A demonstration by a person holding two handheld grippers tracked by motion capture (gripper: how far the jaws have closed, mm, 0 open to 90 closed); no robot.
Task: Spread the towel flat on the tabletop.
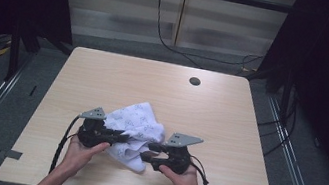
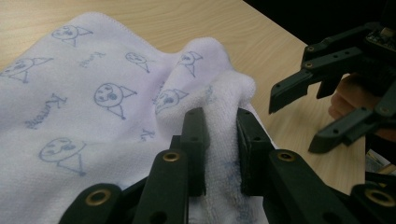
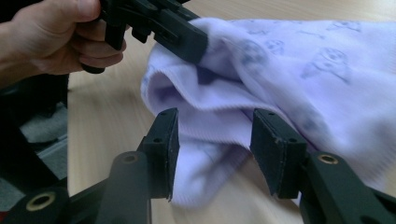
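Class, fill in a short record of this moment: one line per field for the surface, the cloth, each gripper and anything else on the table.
Surface: light wooden table
Cloth: white towel with a blue cartoon-face print, crumpled
Left gripper: shut on a raised fold of the towel
Right gripper: open, jaws either side of the towel's edge
Other: round hole near the table's far edge
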